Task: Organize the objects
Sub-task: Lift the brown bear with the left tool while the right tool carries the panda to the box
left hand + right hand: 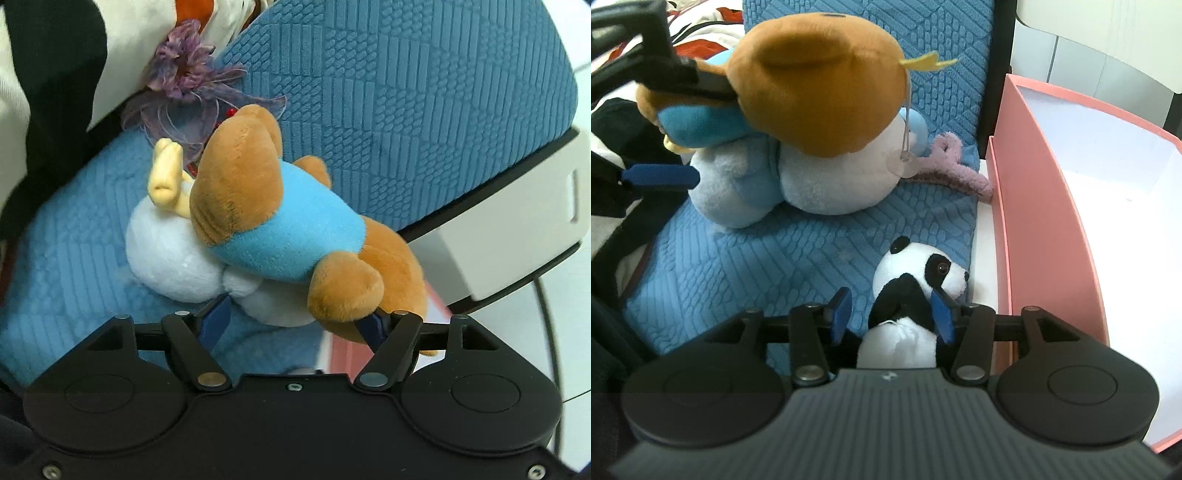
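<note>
The left gripper point(299, 325) tilts downward, jaws apart around the brown plush bear in a blue shirt point(280, 218). The right gripper point(892, 314) angles down steeply, jaws parted beside the small black-and-white plush panda point(912, 291).

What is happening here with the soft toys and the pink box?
A person works with two hand-held grippers over a blue cushion. The left gripper is open around the brown plush in a blue shirt, which lies on a white plush. The right gripper is open with a small panda between its fingers; the left pad stands clear of it. The pink box beside the cushion looks empty in the part visible.
</note>
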{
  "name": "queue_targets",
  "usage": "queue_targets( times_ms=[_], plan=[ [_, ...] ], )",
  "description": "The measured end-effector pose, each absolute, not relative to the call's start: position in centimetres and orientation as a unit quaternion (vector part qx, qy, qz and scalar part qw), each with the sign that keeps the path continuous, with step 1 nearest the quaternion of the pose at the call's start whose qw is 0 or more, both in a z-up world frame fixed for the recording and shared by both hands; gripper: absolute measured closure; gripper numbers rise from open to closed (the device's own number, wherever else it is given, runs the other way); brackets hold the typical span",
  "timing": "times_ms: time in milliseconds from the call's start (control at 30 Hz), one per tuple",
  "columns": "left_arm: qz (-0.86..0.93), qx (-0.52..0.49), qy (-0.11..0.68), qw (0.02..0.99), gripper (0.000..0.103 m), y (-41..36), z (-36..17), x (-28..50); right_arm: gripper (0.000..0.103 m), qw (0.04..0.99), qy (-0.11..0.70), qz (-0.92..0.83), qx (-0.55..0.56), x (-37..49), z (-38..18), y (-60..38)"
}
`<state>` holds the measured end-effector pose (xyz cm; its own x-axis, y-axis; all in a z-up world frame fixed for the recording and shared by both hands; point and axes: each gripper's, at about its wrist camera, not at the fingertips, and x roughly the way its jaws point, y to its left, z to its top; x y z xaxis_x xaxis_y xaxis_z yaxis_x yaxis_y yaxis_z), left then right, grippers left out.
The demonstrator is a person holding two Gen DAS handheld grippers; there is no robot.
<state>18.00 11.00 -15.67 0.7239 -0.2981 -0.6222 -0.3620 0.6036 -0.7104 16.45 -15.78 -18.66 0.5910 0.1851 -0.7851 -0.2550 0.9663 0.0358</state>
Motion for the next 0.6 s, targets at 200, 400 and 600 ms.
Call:
queue_targets(
  times_ms=[200, 400, 600],
  plan=[
    [-0.008, -0.478, 0.341, 0.809, 0.026, 11.7, -15.5, 17.6, 0.045, 0.890, 0.436, 0.123, -0.044, 16.5, -18.8, -15.7],
    [-0.007, -0.476, 0.345, 0.809, 0.022, 11.6, -15.6, 18.0, 0.045, 0.890, 0.437, 0.118, -0.046, 16.8, -19.0, -15.8],
    [0.023, -0.460, 0.377, 0.804, 0.024, 11.2, -16.9, 18.8, 0.046, 0.890, 0.441, 0.105, -0.056, 17.1, -19.4, -15.9]
  ],
)
